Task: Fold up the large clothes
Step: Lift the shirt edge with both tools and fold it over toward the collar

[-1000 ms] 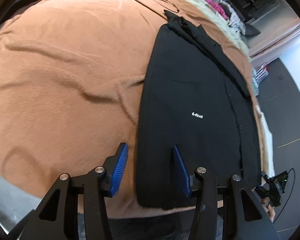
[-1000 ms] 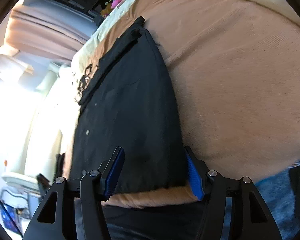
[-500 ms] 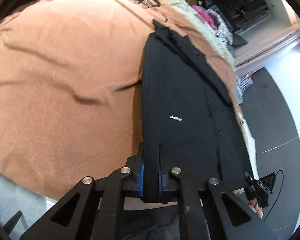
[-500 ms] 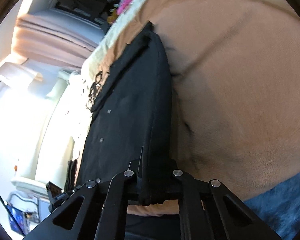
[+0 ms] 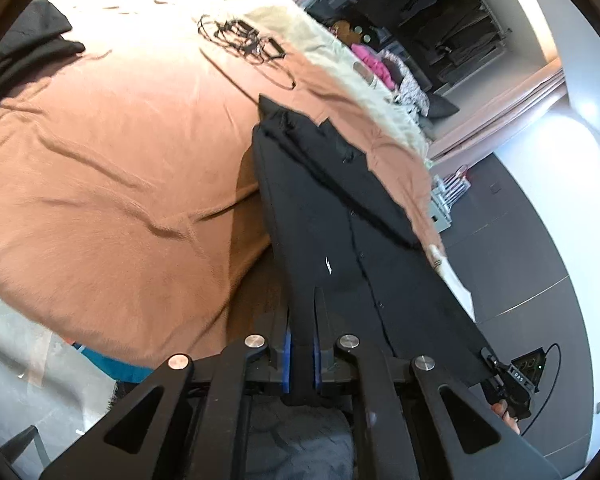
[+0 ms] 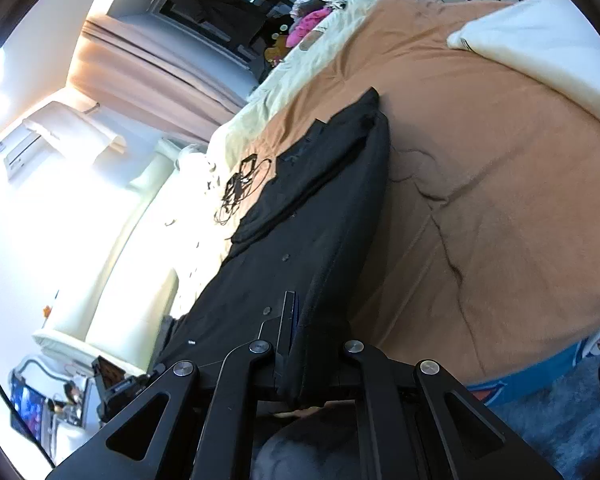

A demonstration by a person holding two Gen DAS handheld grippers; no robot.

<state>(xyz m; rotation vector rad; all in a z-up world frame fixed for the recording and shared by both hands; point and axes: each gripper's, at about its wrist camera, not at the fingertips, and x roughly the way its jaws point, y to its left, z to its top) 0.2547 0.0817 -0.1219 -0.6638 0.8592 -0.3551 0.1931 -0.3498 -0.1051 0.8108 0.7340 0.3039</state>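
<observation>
A long black buttoned garment (image 5: 340,224) with a small white chest logo lies lengthwise on a bed with a brown blanket (image 5: 112,184). My left gripper (image 5: 300,344) is shut on the garment's near hem, which is lifted off the bed. My right gripper (image 6: 300,340) is shut on the same hem at the garment's (image 6: 320,208) other near corner. The near end hangs taut between both grippers; the collar end rests on the blanket (image 6: 500,184).
A tangle of black cables (image 5: 248,40) lies on the bed beyond the collar. A cream pillow (image 6: 540,48) sits at the far right. Piled clothes (image 5: 380,72) lie past the bed's end. Another dark garment (image 5: 24,48) lies at the far left.
Both grippers went from open around the hem to shut on it, then lifted the near end off the bed and raised it.
</observation>
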